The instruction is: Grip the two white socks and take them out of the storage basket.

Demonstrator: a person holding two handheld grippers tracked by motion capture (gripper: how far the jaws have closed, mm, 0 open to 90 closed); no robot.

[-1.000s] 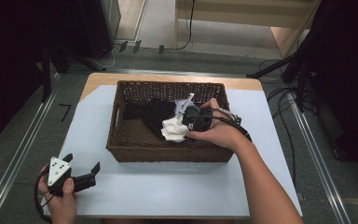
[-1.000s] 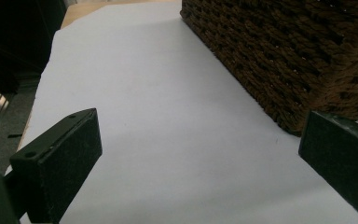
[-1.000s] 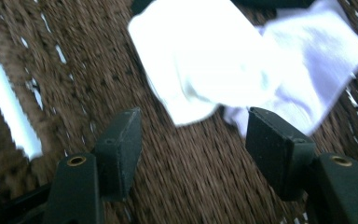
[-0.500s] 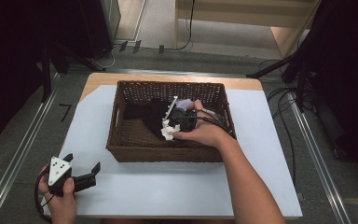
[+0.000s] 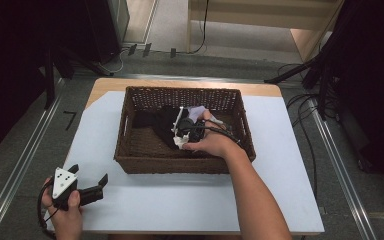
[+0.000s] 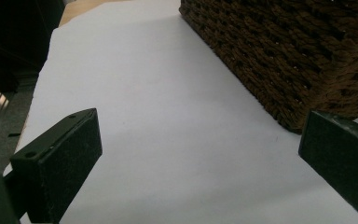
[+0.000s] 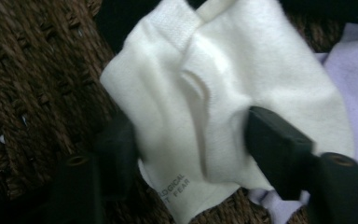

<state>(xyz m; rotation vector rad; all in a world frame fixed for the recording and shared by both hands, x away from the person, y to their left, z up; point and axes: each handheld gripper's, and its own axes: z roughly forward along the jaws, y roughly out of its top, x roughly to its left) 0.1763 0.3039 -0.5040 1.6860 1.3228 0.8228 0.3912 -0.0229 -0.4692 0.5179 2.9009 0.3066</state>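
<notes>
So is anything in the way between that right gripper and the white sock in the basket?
Nothing visible. The right gripper has its jaws, which have just been closing, on either side of the white sock in the basket, with a lilac cloth beside it.
</notes>
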